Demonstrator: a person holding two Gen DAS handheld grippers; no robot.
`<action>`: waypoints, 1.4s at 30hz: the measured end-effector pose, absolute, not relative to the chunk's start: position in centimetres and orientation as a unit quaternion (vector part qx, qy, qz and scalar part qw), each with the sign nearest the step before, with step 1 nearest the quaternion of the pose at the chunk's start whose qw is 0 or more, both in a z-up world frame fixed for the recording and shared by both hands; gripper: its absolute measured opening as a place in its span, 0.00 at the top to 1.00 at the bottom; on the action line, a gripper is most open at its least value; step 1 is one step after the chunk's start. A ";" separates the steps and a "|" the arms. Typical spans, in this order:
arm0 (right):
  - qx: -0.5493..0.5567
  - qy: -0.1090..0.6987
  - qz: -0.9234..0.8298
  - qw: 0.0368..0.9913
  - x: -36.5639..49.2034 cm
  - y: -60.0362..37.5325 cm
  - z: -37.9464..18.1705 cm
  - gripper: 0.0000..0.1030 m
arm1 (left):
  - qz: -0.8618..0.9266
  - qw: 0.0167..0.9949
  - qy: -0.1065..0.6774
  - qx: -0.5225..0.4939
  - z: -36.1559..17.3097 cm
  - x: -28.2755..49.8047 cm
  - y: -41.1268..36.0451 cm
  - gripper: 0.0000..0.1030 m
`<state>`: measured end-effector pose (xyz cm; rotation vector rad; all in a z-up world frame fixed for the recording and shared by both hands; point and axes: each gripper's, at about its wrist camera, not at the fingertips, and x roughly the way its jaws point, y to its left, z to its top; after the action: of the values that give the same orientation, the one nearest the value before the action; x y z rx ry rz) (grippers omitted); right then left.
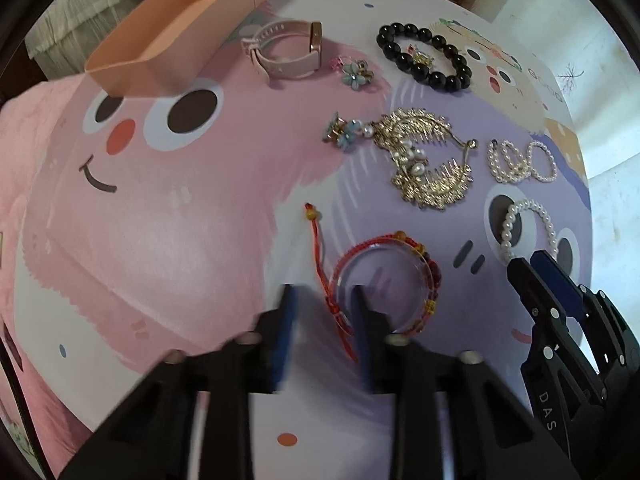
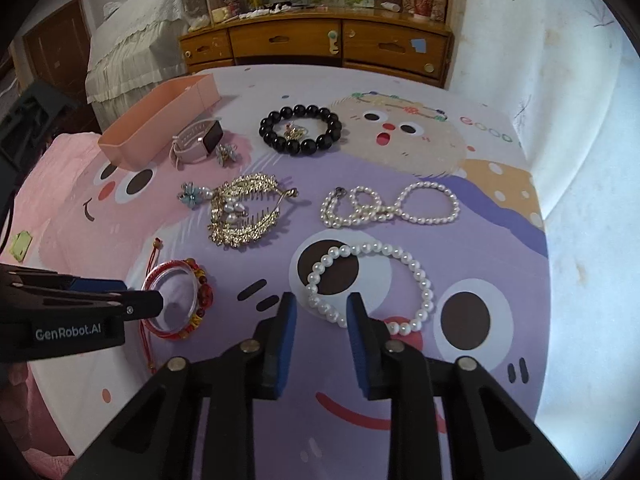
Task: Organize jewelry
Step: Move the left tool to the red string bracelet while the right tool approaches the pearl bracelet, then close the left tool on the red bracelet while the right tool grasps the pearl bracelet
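A clear bangle wound with a red cord and amber beads (image 1: 384,240) lies near the table's front. My left gripper (image 1: 324,296) straddles its left rim with narrow jaws; a strip of table shows between the left pad and the cord. From the right wrist view the left gripper (image 2: 156,300) tips sit at the bangle (image 2: 200,280) rim. My right gripper (image 2: 320,300) stands narrowly apart around the near-left arc of a white pearl bracelet (image 2: 314,278), the pearls beside its right finger and a gap on the other side. That right gripper (image 1: 528,264) shows at the pearl bracelet (image 1: 508,224).
On the cartoon tablecloth (image 1: 160,220) lie a pink tray (image 1: 160,52), a pink watch (image 1: 280,52), a black bead bracelet (image 1: 436,78), a gold hair comb (image 1: 420,160), a pearl necklace (image 1: 520,160) and two blue flower earrings (image 1: 356,74). A wooden dresser (image 2: 320,44) stands behind.
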<state>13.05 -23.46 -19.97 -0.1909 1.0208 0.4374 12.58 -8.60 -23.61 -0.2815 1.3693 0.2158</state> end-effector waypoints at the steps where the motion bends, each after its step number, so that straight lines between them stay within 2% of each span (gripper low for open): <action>1: -0.093 0.486 0.210 0.843 13.1 -23.5 -20.2 0.77 | 0.103 0.760 0.628 -0.127 -23.6 12.6 -8.7 0.90; 4: -0.107 0.489 0.215 0.838 13.4 -22.8 -20.5 0.79 | 0.103 0.757 0.631 -0.135 -23.6 12.9 -8.7 0.94; 8: -0.121 0.500 0.220 0.829 13.6 -22.2 -20.9 0.89 | 0.100 0.748 0.639 -0.151 -23.8 13.4 -7.7 0.95; 11: -0.133 0.499 0.227 0.826 13.8 -21.8 -20.9 0.90 | 0.099 0.740 0.646 -0.160 -24.0 13.6 -7.5 0.95; 14: -0.100 0.514 0.229 0.821 14.3 -22.3 -20.9 0.93 | 0.098 0.735 0.651 -0.163 -23.8 13.2 -6.8 0.95; 17: -0.051 0.524 0.230 0.819 14.6 -23.0 -20.3 0.93 | 0.090 0.735 0.652 -0.164 -23.5 13.1 -6.5 0.95; 28: 0.078 0.473 0.263 0.837 14.5 -22.4 -14.5 0.93 | 0.027 0.757 0.638 -0.136 -17.9 12.7 -3.8 0.96; 42: 0.129 0.374 0.247 0.885 13.9 -15.3 -6.6 0.93 | -0.082 0.791 0.601 -0.085 -9.6 14.5 3.7 0.96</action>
<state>13.85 -15.32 -6.62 0.2678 0.7786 0.5142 14.50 3.67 -9.63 -0.1820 1.2929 -0.1757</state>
